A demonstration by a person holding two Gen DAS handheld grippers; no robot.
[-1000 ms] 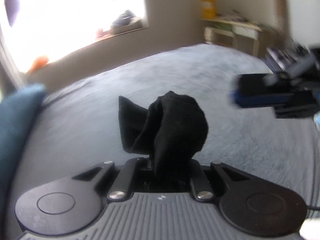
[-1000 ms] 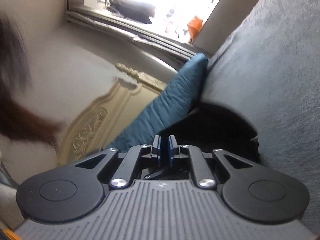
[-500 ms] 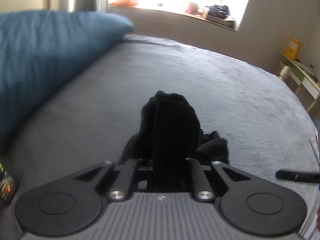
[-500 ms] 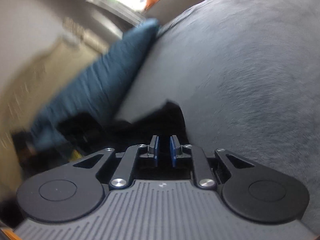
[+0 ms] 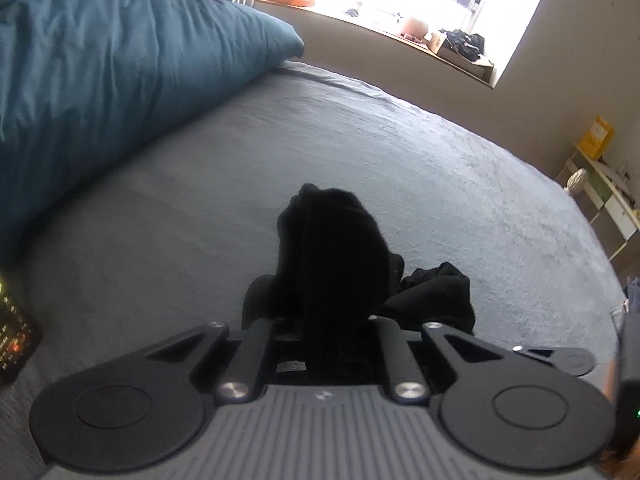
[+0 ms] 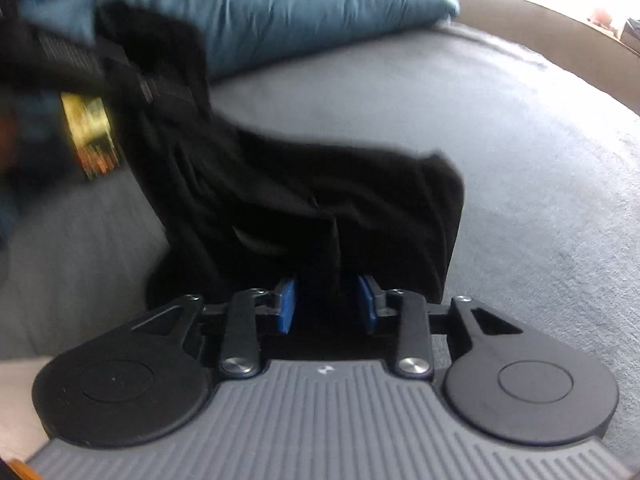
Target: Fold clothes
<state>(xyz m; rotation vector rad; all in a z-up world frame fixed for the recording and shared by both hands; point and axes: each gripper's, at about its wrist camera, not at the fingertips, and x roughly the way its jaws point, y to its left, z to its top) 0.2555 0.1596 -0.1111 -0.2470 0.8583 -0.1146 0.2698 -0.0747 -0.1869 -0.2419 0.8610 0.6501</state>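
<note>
A black garment [image 5: 332, 248] is bunched up in my left gripper [image 5: 332, 320], which is shut on it just above the grey bed cover [image 5: 400, 152]; its fingertips are hidden by the cloth. In the right wrist view the same garment [image 6: 304, 192] drapes down from the blurred left gripper [image 6: 60, 60] at the upper left onto the bed. My right gripper [image 6: 327, 304] is opening. A fold of the black cloth lies between its blue pads [image 6: 286, 308], with gaps on both sides.
A large teal pillow [image 5: 100, 60] lies along the far left of the bed, also seen as the pillow [image 6: 280, 8]. Past the bed are a bright window sill [image 5: 400, 28] with clutter and a desk [image 5: 600, 188] at the right. A small lit device [image 5: 12, 320] sits at the left edge.
My left gripper has carried the garment across the bed towards the pillow side. The right gripper has swung down to the garment and its pads have parted around a fold.
</note>
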